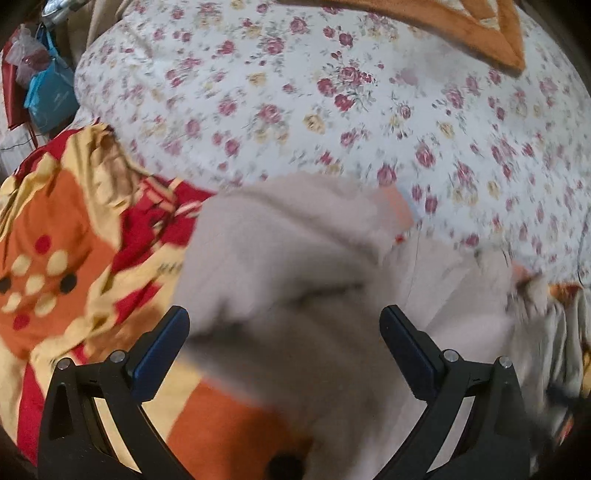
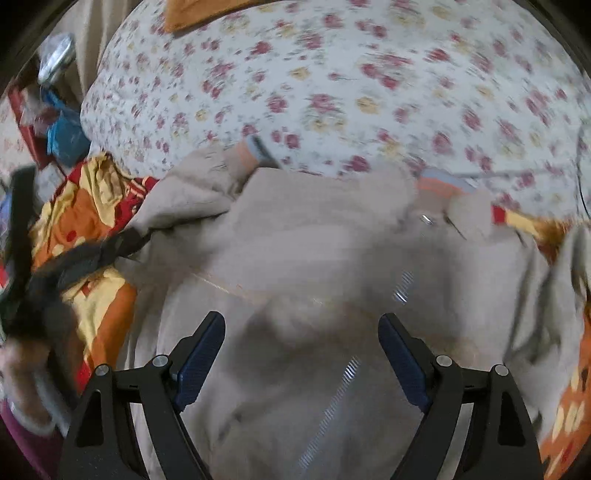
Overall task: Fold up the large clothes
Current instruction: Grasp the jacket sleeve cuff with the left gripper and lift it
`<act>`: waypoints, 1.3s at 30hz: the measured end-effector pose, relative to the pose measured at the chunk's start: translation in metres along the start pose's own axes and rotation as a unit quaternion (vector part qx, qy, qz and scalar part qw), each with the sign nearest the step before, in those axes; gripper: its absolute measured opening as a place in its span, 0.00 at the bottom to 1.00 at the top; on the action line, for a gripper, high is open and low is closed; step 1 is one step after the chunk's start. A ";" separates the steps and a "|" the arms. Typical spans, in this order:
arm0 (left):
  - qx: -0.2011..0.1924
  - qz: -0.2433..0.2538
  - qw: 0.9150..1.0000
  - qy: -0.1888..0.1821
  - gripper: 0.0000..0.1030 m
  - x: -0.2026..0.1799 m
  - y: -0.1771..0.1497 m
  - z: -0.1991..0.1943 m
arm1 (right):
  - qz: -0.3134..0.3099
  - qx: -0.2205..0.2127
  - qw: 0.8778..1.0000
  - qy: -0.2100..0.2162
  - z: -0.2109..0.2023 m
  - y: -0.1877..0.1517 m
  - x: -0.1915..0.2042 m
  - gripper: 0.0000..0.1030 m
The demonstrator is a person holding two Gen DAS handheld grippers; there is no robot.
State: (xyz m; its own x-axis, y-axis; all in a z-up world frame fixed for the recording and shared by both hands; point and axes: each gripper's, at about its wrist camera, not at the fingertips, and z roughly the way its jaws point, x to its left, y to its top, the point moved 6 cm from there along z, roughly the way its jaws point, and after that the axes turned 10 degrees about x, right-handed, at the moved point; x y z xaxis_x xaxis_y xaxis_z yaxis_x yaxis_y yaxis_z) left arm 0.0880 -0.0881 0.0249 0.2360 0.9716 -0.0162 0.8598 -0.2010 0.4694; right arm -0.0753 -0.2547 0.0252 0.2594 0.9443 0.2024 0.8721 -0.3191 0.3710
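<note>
Bedding fills most of both views: a white floral bedsheet [image 1: 332, 110] covers the bed, with an orange blanket [image 1: 480, 33] folded at its far edge. Toward the near left lies a rumpled quilt [image 1: 74, 229] printed in red, orange and pale yellow with round dots; another patch of the same print shows at the right edge of the right wrist view.

Across the near part of the bed, over the sheet and partly over the quilt, lies the beige jacket [image 2: 314, 240], a large garment with orange-and-grey cuffs [image 2: 439, 184] at its far side and a silver zipper [image 2: 343, 391] running down its front. In the left wrist view the cloth is bunched and blurred, one sleeve thrown across toward the quilt.

Beside the bed at far left sit a blue bag [image 1: 51, 96] and a red one, both too blurred to name further.

The left gripper [image 1: 284, 325] hangs over the jacket, fingers wide apart, nothing pressed between the pads. The right gripper [image 2: 303, 332] is likewise over the jacket's front, fingers spread wide and gripping nothing; the zipper runs below the gap.
</note>
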 end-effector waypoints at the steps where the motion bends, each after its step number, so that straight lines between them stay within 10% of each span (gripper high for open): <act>1: -0.001 0.002 1.000 0.000 1.00 -0.009 0.010 0.008 | 0.010 0.000 1.000 0.006 -0.003 -0.005 -0.006 0.84; 12: 0.001 0.043 0.998 0.051 0.83 -0.048 0.042 0.069 | 0.058 0.021 0.997 0.036 -0.005 -0.041 -0.047 0.84; 16: 0.027 0.059 0.997 0.043 0.14 -0.055 0.046 0.085 | 0.060 0.022 0.997 0.039 -0.002 -0.042 -0.049 0.84; 19: 0.025 0.053 0.998 0.012 0.00 -0.048 0.046 0.082 | 0.063 0.023 0.997 0.040 -0.002 -0.044 -0.049 0.84; 23: -0.001 0.046 0.998 -0.052 0.00 -0.038 0.047 0.050 | 0.066 0.014 0.997 0.041 -0.009 -0.044 -0.052 0.84; 27: -0.025 0.091 0.995 -0.018 0.00 -0.045 0.045 0.029 | 0.081 0.012 0.996 0.043 -0.013 -0.045 -0.057 0.84; 31: -0.020 0.092 0.996 -0.007 0.88 -0.060 0.037 0.042 | 0.082 0.014 0.995 0.057 -0.018 -0.047 -0.050 0.84; 39: -0.002 0.110 0.989 0.102 0.88 -0.072 0.044 0.086 | 0.071 0.032 0.996 0.051 -0.013 -0.050 -0.057 0.84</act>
State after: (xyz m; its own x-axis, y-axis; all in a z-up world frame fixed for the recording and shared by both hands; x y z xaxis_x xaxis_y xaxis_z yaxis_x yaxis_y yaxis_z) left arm 0.1477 -0.1775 -0.0294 0.3201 0.9094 0.2656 0.7958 -0.4102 0.4454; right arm -0.1391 -0.2936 0.0073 0.3413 0.8756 0.3418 0.8547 -0.4405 0.2747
